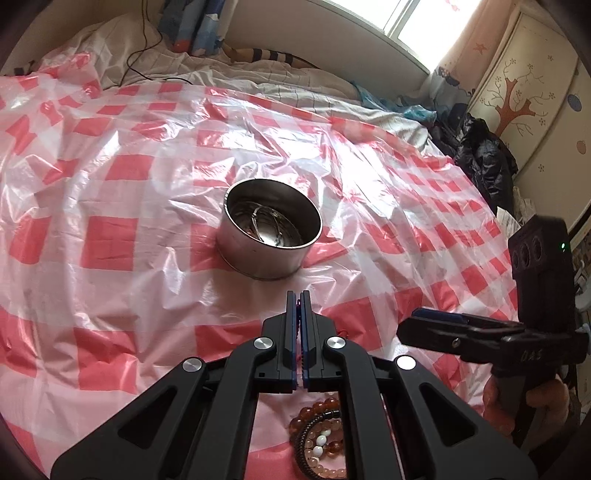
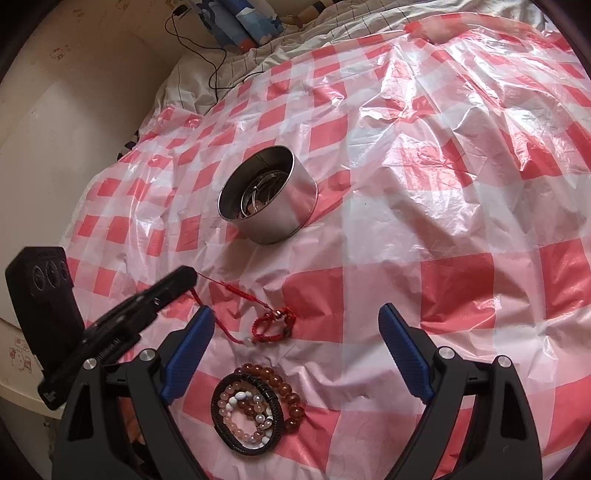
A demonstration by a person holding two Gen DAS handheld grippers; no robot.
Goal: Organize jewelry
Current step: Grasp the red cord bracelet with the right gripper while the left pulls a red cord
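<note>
A red-and-white checked plastic sheet (image 1: 122, 236) is lying crinkled over the bed, catching glare from the window (image 1: 424, 22). Behind it a rumpled white grid-lined blanket (image 1: 229, 74) is bunching up near the wall, with a black cable (image 2: 207, 55) trailing across it beside a blue patterned curtain (image 1: 195, 26). A cream wardrobe painted with a tree (image 1: 517, 99) is standing at the right, dark clothing (image 1: 480, 155) heaping against its foot.

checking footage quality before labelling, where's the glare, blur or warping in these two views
Left wrist view: the window is blown out white and glare whitens the checked plastic sheet; edges bend and vignette dark. Right wrist view: softer light, crinkle highlights on the sheet; the left gripper looks slightly soft, the metal tin and bead bracelets sharp.
</note>
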